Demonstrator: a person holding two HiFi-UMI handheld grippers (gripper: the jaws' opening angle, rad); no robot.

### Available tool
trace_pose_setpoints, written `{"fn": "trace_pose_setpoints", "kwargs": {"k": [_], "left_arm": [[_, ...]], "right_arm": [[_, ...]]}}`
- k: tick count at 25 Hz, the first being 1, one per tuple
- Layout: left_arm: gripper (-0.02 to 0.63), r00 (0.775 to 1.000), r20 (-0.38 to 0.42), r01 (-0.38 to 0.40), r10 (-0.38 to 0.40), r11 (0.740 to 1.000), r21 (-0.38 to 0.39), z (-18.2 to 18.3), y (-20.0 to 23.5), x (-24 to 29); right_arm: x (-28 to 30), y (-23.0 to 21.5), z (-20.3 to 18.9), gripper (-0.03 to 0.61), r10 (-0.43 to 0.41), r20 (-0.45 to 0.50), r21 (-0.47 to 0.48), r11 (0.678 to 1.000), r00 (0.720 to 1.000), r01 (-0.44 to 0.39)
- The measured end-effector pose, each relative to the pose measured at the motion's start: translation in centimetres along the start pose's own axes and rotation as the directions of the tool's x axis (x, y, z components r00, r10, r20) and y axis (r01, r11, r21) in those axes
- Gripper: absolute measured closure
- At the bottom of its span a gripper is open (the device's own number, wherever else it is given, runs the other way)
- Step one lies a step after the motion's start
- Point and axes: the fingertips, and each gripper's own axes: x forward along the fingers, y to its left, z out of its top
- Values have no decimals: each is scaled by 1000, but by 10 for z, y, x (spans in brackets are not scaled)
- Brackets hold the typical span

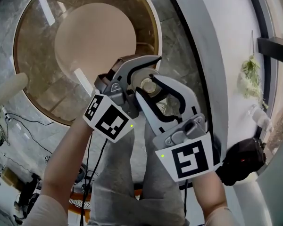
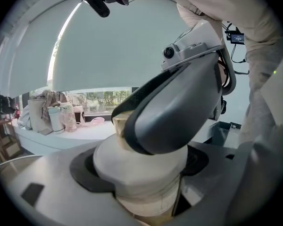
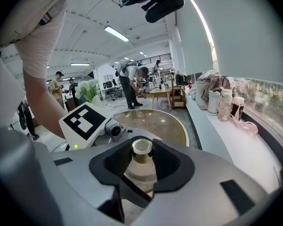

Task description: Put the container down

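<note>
My left hand-held gripper [image 1: 140, 72] and right hand-held gripper [image 1: 153, 91] are both clamped on the container [image 3: 141, 147], up off the table [image 1: 42, 79] at ten o'clock. I'd carry it over, land it upright, then release both together.

Both forearms [image 1: 66, 164] out front, side by side — left gripper [image 1: 139, 74] and right gripper [image 1: 156, 91] both clamped on the container [image 1: 148, 85].
</note>
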Motion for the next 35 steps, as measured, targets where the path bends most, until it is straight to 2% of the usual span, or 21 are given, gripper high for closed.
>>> {"fn": "trace_pose_setpoints", "kwargs": {"k": [11,14,18,25,29,35], "left_arm": [[258,997,-80,-16,14,1000,-26,-39,-1,4],[258,995,-100,-14,8,998,-59,-47,1,1],[258,995,-103,-30,19,995,-100,-47,6,2],[256,990,-139,-44,25,989,-141,-51,10,-1],[255,988,-141,-87,63,982,-169,-53,13,-7],[242,980,-173,-131,103,979,-159,-57,14,-14]], "right_arm": [[23,2,-24,446,6,-17,-30,1000,1000,-6],[31,4,-27,446,11,-22,-39,999,1000,-12],[36,4,-27,446,13,-33,-86,996,999,-16],[40,6,-26,446,11,-39,-101,995,999,-15],[44,9,-25,446,10,-31,-124,992,999,-13],[45,14,-25,443,31,-19,-136,990,999,-33]]}}
